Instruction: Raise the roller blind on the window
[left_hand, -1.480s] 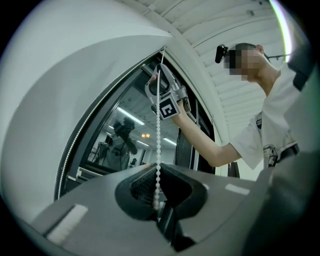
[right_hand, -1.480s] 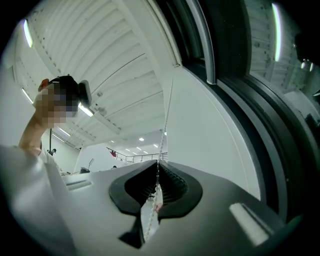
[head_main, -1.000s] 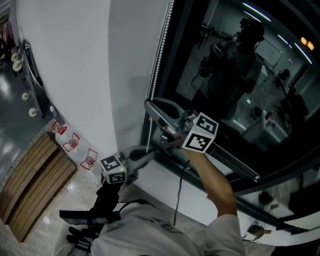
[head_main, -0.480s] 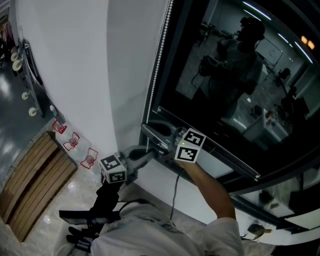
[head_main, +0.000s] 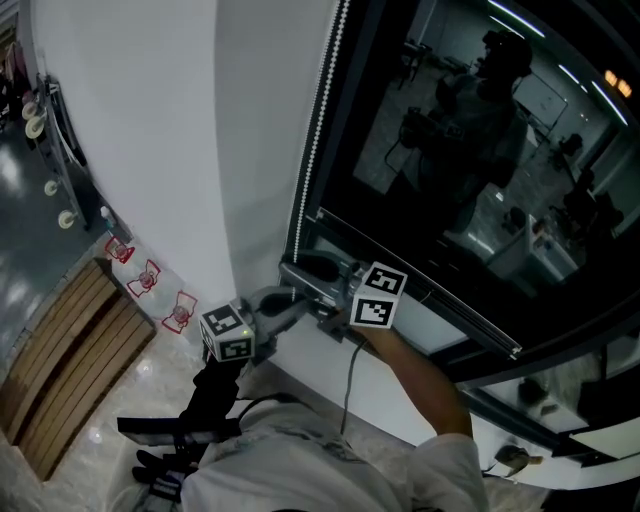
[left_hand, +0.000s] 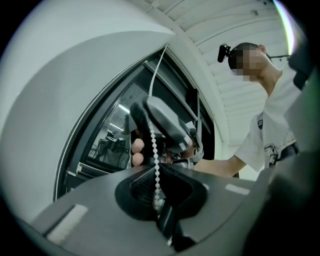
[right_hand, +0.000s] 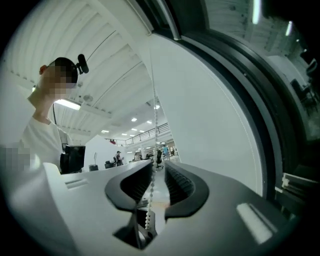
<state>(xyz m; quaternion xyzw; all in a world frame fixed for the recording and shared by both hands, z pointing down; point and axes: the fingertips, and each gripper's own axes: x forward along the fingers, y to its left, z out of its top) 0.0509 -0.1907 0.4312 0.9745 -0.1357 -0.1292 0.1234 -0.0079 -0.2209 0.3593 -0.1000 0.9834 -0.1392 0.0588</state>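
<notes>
Head view, ordered near to far. Nearest, at the bottom edge, are the person's white shirt (head_main: 300, 470) and bare right forearm (head_main: 420, 375), the forearm reaching up and left toward the window (head_main: 450, 150). Left of the forearm, the left tool (head_main: 288, 297) points up and right, with its marker cube (head_main: 228, 335) at its near, lower-left end. In the left gripper view this tool (left_hand: 156, 169) is clenched on the bead chain (left_hand: 155, 147) of the roller blind: the chain enters where the jaw tips meet and runs down between the pads. Just beyond, the right tool (head_main: 300, 268) lies roughly level and points left, meeting the same chain slightly higher up than the left tool. In the right gripper view its jaws (right_hand: 159, 167) have just been opening and now stand apart. The chain (right_hand: 153, 130) hangs in the gap, released rather than pinched. Farther on, the bead chain (head_main: 318, 120) climbs along the left edge of the dark window frame, just beside the white wall (head_main: 180, 130). The blind's cloth cannot be told apart from the dark pane, which mirrors the person and some ceiling lights. Far left, on the floor below, lie wooden slats (head_main: 70, 350).
</notes>
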